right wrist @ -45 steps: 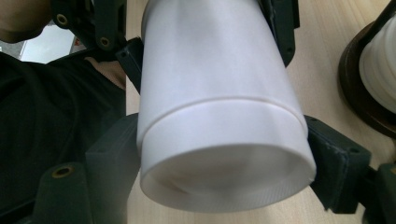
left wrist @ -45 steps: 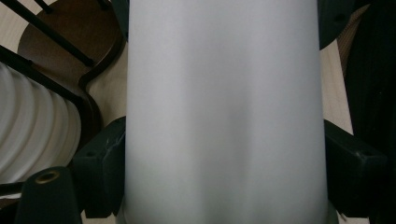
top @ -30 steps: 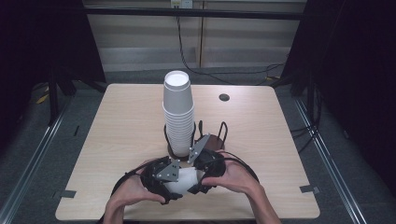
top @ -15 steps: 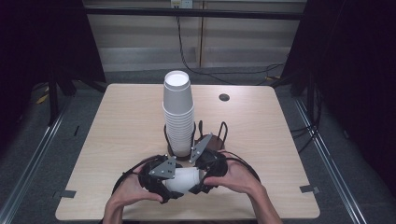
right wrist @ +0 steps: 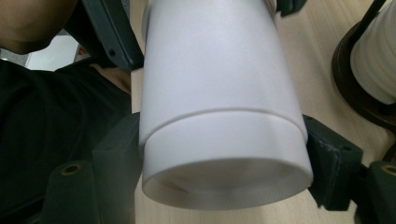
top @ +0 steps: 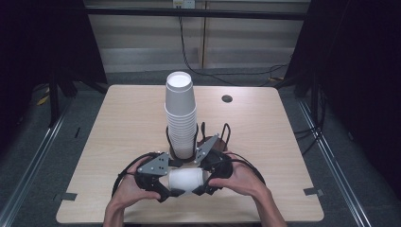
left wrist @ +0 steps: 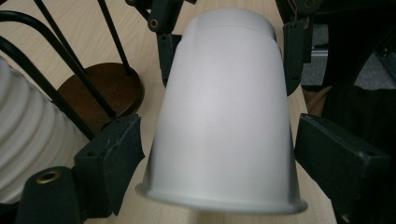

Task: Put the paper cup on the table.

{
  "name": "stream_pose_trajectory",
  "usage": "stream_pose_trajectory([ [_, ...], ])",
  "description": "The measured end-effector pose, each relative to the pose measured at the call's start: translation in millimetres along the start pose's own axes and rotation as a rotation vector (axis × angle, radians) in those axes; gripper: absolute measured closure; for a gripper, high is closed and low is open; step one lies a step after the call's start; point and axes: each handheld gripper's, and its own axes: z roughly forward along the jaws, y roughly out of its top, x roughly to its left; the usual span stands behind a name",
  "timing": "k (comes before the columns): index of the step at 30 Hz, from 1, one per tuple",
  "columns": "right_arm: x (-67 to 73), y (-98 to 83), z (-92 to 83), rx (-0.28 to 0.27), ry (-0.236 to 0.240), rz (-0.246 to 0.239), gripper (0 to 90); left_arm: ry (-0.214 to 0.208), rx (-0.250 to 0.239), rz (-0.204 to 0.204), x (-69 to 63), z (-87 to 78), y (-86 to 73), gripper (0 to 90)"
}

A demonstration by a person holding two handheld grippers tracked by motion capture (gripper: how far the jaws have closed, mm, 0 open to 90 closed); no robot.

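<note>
Left gripper [top: 166, 185] at the near table [top: 118, 123] edge, jaws just closing in around the rim end of a white cup [top: 187, 180] lying on its side – pads beside the wall, contact unclear. Right gripper [top: 207, 178] has its jaws clamped on the cup's base end. Behind them, a cup stack [top: 181, 113] stands upright in a wire holder [top: 226, 132] on a brown base – near the hands

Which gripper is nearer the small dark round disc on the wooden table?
Right: right gripper directly nearside of disc; left gripper, jaws just closing on white foam cup, farther left.
</note>
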Motion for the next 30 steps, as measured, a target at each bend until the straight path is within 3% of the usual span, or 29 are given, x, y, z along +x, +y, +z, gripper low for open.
stream_pose_trajectory([
  [5,-2.2,-6.6,-5.4,-0.032,0.004,0.006,23.9,0.031,-0.064,-0.013,2.3,-7.9,-2.7,15.7],
  [10,-2.8,-11.3,-9.9,-0.049,-0.011,0.019,23.8,0.054,-0.071,-0.031,1.5,-10.8,-4.5,15.7],
  [13,-5.9,-19.4,-19.1,-0.08,-0.032,0.043,23.8,0.063,-0.113,-0.045,2.0,-16.5,-7.6,15.7],
  [18,-7.5,-27.7,-24.0,-0.099,-0.062,0.069,23.7,0.07,-0.126,-0.059,1.7,-18.6,-11.6,15.6],
  [30,-7.3,-38.8,-23.7,-0.231,-0.086,0.102,23.6,0.102,-0.186,-0.1,-3.8,-21.9,-22.1,15.6],
])
